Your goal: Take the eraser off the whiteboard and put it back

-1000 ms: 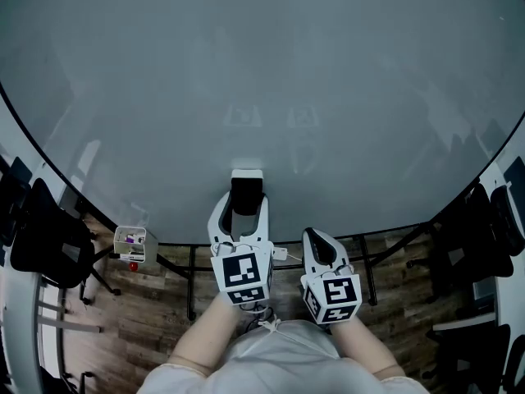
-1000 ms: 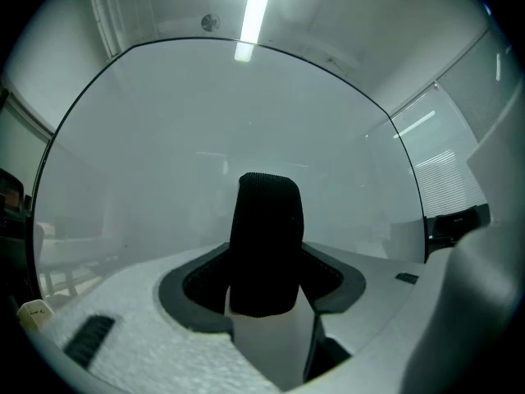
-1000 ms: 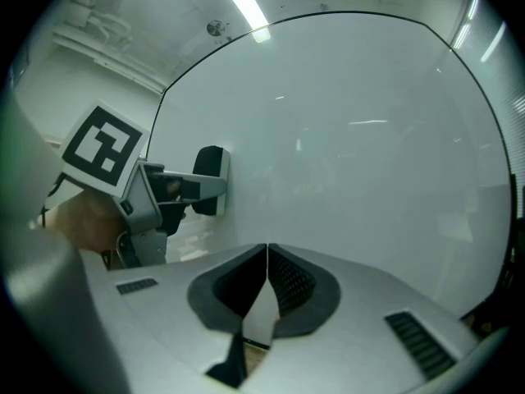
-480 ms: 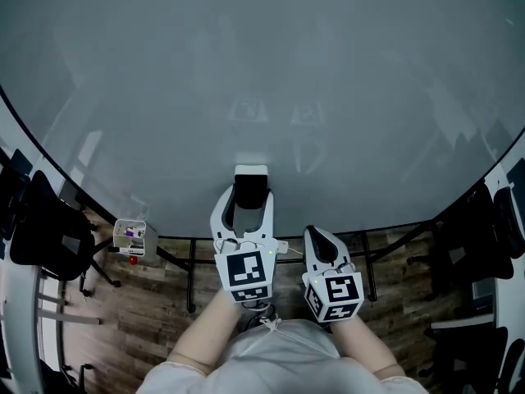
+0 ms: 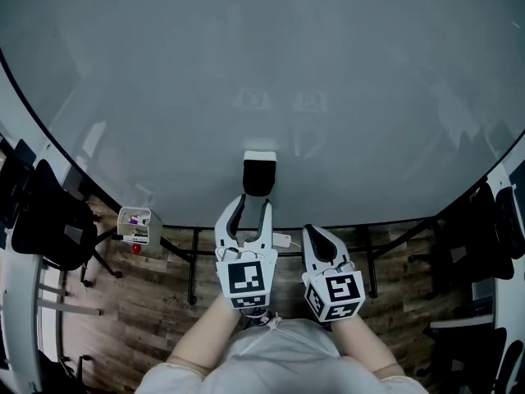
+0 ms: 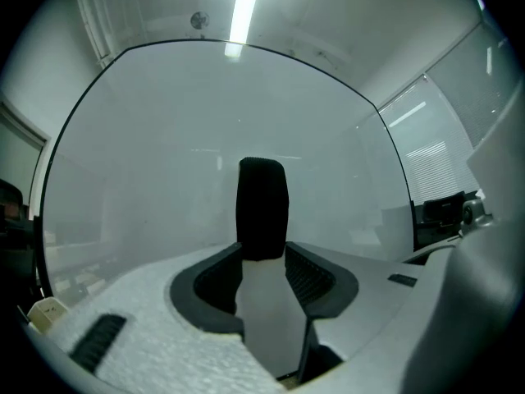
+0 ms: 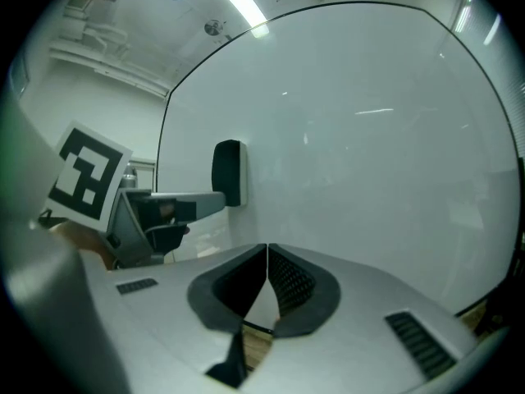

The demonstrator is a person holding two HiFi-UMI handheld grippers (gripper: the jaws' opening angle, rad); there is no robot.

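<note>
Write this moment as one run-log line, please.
eraser: on whiteboard | left gripper: jaws closing, nothing gripped, eraser just ahead | right gripper: shut, empty

Floor: wood planks (image 5: 156, 306). Seating: black chairs, left (image 5: 41, 236) and right (image 5: 486, 232). Lighting: ceiling strip light (image 6: 245, 8). Sundry: small white caddy (image 5: 134, 224), left.

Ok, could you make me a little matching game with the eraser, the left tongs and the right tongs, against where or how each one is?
Things:
1. eraser
2. left tongs
3. right tongs

States:
A. jaws pressed together
B. stuck on the whiteboard
C. jaws apart, gripping nothing

Pairs: 1-B, 2-C, 3-A.

The left tongs' jaws are closing, with the eraser just ahead of them and not touched.
</note>
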